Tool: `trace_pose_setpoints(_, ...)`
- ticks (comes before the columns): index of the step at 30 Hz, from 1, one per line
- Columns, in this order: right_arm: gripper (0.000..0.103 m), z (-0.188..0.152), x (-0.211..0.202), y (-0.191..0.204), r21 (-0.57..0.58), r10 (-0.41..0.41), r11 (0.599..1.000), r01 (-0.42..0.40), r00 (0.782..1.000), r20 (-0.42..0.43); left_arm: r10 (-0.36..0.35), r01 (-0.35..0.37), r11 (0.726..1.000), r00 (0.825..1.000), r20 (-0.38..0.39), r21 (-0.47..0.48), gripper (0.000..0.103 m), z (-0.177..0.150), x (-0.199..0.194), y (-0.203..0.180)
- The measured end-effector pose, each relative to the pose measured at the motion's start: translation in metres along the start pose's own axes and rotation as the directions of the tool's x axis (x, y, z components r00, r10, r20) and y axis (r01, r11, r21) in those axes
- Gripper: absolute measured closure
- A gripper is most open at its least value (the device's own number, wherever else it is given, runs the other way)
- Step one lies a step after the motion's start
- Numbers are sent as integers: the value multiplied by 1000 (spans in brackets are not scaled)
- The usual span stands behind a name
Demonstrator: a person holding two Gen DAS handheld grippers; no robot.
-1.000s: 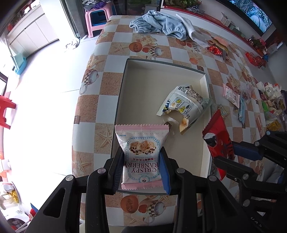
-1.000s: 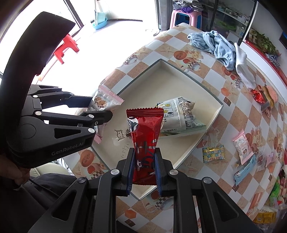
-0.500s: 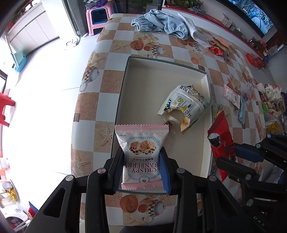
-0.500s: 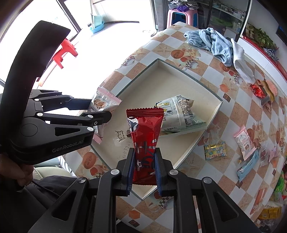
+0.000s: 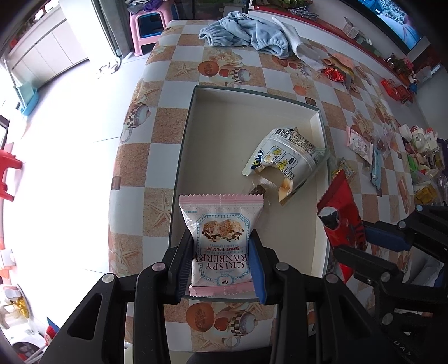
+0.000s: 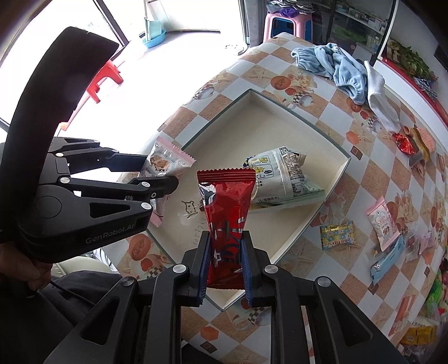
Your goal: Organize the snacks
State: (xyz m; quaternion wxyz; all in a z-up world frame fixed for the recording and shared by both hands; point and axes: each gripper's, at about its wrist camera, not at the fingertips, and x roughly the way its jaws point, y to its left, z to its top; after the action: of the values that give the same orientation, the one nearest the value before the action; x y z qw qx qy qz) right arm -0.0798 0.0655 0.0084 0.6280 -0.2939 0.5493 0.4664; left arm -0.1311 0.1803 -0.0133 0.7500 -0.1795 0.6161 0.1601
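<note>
My left gripper [image 5: 221,252] is shut on a pink cranberry nougat packet [image 5: 221,224], held over the near left corner of the shallow cream box [image 5: 182,156]. My right gripper [image 6: 225,252] is shut on a red snack packet [image 6: 228,204], held above the box's near edge. In the left wrist view the red packet [image 5: 340,212] hangs over the box's right rim. In the right wrist view the left gripper [image 6: 162,175] and its pink packet [image 6: 165,162] hang at the box's left corner. A white and yellow snack bag [image 5: 285,156] lies inside the box [image 6: 294,126].
Loose snacks lie on the checkered tablecloth to the right: a pink packet [image 6: 382,221], a gold packet [image 6: 337,233], a blue wrapper [image 6: 387,260]. A blue cloth [image 5: 246,35] lies at the table's far end. A pink stool [image 5: 147,26] stands beyond it.
</note>
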Motion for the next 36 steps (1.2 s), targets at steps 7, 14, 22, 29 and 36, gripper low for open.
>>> trace_pose_setpoints(7,81,0,0,0,-1,2,1000,-2,1000,1,-2,2,1000,1000,1,-1,63,-1,0,0)
trace_pose_setpoints(14,81,-1,0,1,-1,1,1000,-1,1000,4,-4,4,1000,1000,3,1,63,0,-1,2)
trace_pose_setpoints(22,81,0,1,2,3,3,1000,-3,1000,1,-4,4,1000,1000,3,1,62,0,-1,1)
trace_pose_setpoints(29,81,0,2,3,-5,6,1000,-6,1000,0,-4,4,1000,1000,3,-3,62,0,0,2)
trace_pose_setpoints(36,81,0,3,3,-6,6,1000,-7,1000,0,-4,4,1000,1000,1,-7,62,0,0,4)
